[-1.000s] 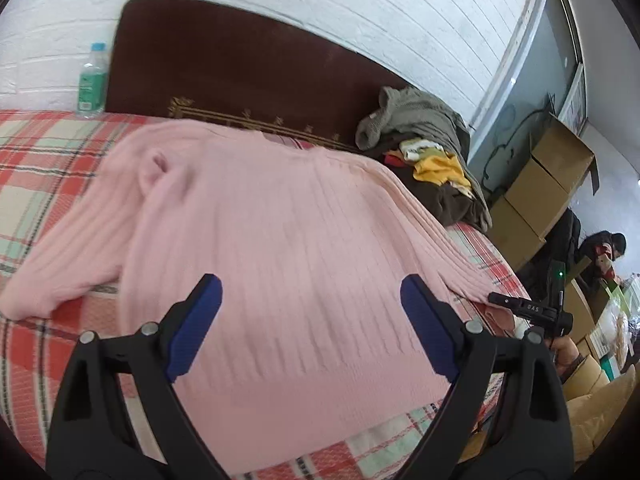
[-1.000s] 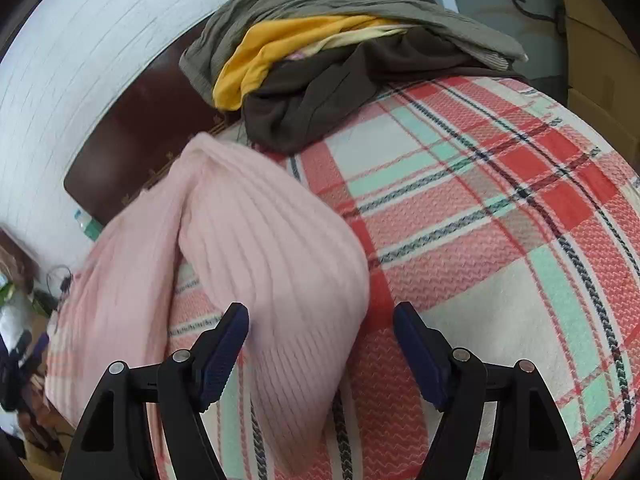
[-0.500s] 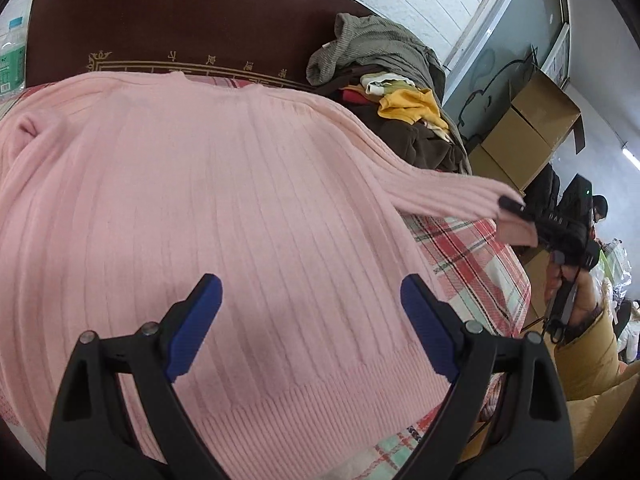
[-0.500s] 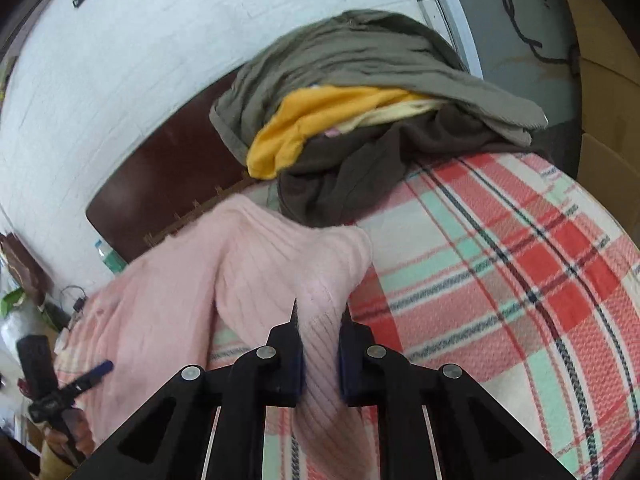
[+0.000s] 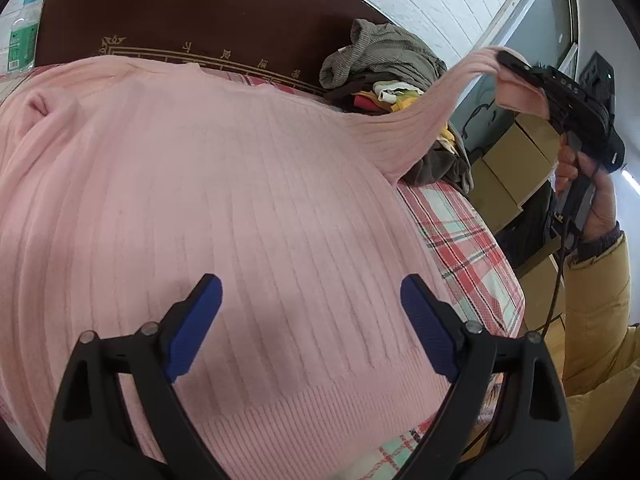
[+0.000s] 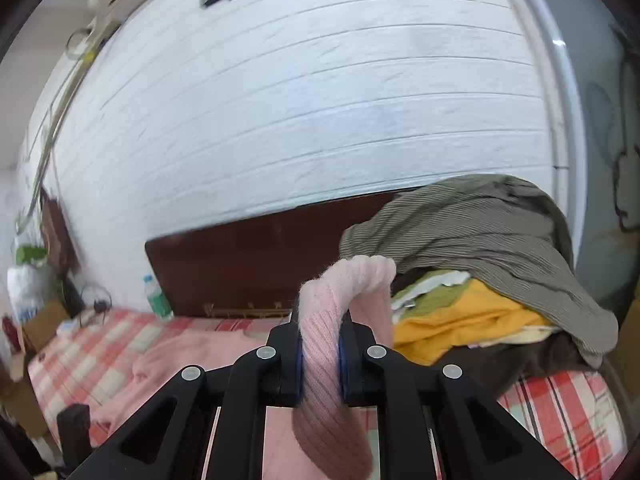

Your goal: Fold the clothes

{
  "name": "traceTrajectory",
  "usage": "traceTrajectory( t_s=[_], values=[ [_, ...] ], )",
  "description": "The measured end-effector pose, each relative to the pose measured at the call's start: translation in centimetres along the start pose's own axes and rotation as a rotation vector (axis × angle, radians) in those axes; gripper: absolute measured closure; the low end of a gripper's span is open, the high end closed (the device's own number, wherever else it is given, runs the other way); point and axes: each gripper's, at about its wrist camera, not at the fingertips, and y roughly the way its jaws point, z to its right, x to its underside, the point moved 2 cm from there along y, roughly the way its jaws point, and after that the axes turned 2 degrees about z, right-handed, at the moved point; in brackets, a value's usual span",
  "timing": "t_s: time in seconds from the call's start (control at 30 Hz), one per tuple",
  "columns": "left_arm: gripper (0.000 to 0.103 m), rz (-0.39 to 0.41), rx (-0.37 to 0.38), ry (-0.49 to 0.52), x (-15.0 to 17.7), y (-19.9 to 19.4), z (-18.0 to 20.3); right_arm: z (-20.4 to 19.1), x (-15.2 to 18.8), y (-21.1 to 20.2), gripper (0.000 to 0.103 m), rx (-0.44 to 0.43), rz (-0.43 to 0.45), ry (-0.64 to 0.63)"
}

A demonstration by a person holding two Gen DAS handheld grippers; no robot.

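We find cardboard boxes point(image 5: 508, 160) beyond the bed's point(image 5: 464, 236) far corner; their contents cannot be made out. The pink sweater point(image 5: 200, 200) lies spread on the bed, its hem partly cut off behind the left gripper point(image 5: 310, 324), whose jaws stand released above the knit. The right gripper point(image 6: 320, 356) is clenched on the sweater's sleeve point(image 6: 332, 320), lifted off the bed near the clothes pile point(image 6: 480, 280). A second ago the sleeve lay on the bed between open jaws; they have since closed and raised it. The lower pile garments are hidden.
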Motion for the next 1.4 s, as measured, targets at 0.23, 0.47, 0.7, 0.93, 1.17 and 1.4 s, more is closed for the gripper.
traceTrajectory(
  t_s=[0.23, 0.47, 0.7, 0.93, 1.17, 1.4],
  values=[
    [0.012, 0.018, -0.019, -0.044, -0.1, -0.9, -1.6, -8.1, 2.6, 10.1, 0.09, -0.049, -0.212, -0.261],
    [0.012, 0.029, -0.038, -0.084, -0.1, -1.3, -3.0, -13.4, 8.3, 16.6, 0.074, -0.155, -0.41, -0.393],
    [0.012, 0.039, -0.041, -0.107, -0.2, -1.6, -3.9, -12.2, 8.8, 16.2, 0.07, -0.233, -0.394, -0.254],
    [0.012, 0.052, -0.043, -0.132, -0.1, -2.3, -4.9, -11.6, 11.9, 18.8, 0.07, -0.224, -0.516, -0.212],
    [0.012, 0.105, -0.075, -0.173, 0.4, -5.6, -6.6, -15.2, 15.5, 23.0, 0.07, -0.226, -0.61, -0.276],
    [0.012, 0.295, -0.254, -0.298, 0.7, -13.1, -11.6, -15.0, 15.3, 21.6, 0.062, -0.304, -0.615, -0.165]
  ],
)
